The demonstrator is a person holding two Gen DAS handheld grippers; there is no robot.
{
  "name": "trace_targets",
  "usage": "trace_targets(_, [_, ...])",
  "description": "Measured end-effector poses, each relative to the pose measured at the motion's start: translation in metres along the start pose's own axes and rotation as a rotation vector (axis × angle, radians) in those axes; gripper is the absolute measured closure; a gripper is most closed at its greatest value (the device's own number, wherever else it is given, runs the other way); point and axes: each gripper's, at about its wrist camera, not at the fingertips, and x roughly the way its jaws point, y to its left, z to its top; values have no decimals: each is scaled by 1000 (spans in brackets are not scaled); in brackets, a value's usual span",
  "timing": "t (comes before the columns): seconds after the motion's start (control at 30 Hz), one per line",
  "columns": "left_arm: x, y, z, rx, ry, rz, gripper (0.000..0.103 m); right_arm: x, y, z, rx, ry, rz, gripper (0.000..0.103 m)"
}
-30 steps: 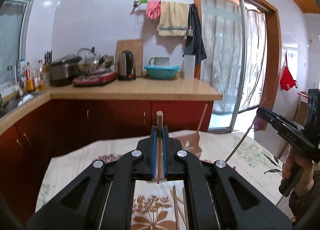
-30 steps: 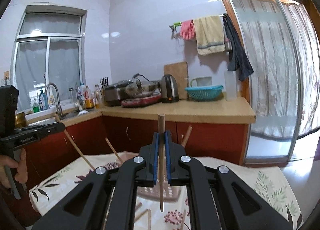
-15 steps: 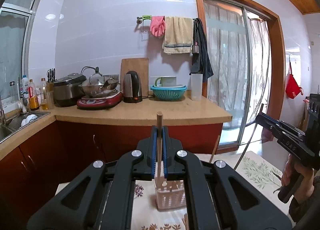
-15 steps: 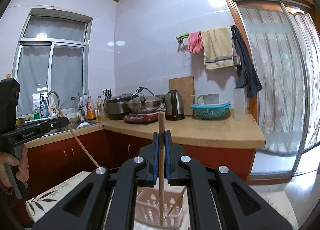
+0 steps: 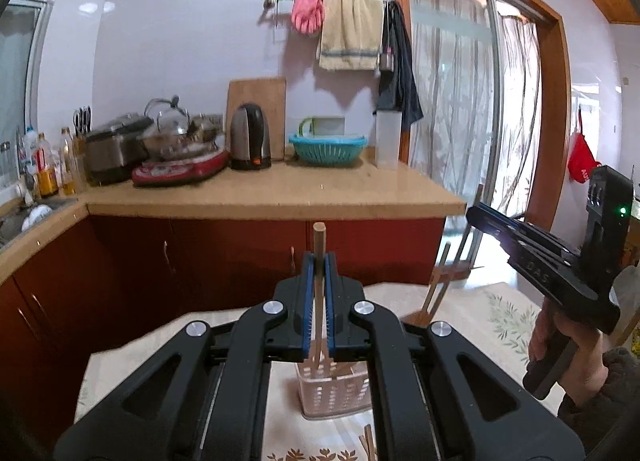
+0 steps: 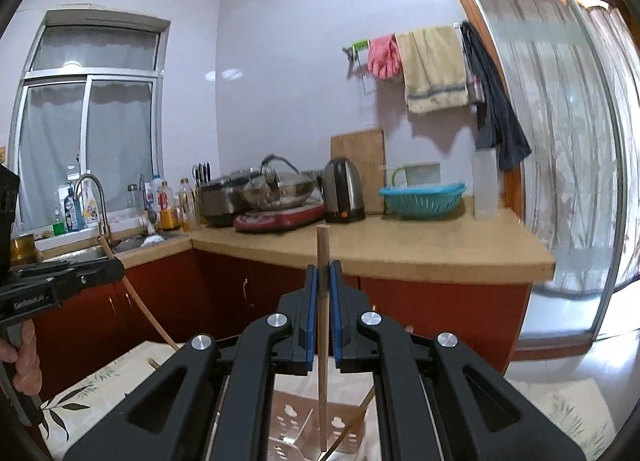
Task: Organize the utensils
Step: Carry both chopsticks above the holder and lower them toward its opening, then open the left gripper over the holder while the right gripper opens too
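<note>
Chopsticks: one in left gripper, one in right gripper.

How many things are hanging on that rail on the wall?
3, maybe more hidden: a pink glove on the left, a beige towel in the middle, a dark cloth on the right.

**Holder on the table, counter behind**

The holder stands on the table, in front of the counter. Each gripper pinches an upright chopstick above it: the left gripper with the left chopstick, the right gripper with the right chopstick (tip inside the holder). On the counter, the kettle sits left of the basket; a board leans behind the kettle.
</note>
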Motion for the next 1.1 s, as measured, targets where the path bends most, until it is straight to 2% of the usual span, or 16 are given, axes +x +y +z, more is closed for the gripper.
trace_targets(0.27, [32, 8, -35, -42, 90, -3, 95, 22, -1, -33, 3, 128, 0, 94])
trace_targets(0.3, [34, 10, -39, -53, 99, -4, 90, 22, 0, -35, -1, 137, -5, 85])
trace_targets(0.33, [34, 11, -40, -59, 101, 0, 81, 22, 0, -36, -4, 138, -7, 79])
trace_targets(0.37, [33, 13, -42, -65, 98, 9, 70, 20, 1, -35, -8, 135, -13, 64])
trace_targets(0.4, [31, 14, -42, -68, 94, 13, 68, 18, 2, -34, -11, 127, -19, 56])
trace_targets(0.63, [4, 17, -44, -61, 66, 56, 42, -9, 3, -21, -31, 96, -45, 41])
trace_targets(0.77, [-20, 16, -56, -69, 68, 81, 36, -37, 1, -22, -24, 89, -60, 38])
trace_targets(0.9, [-43, 11, -80, -83, 89, 94, 34, -64, -1, -36, -17, 112, -70, 38])
trace_targets(1.1, [-62, 0, -123, -112, 140, 85, 32, -103, -1, -82, 17, 183, -101, 38])
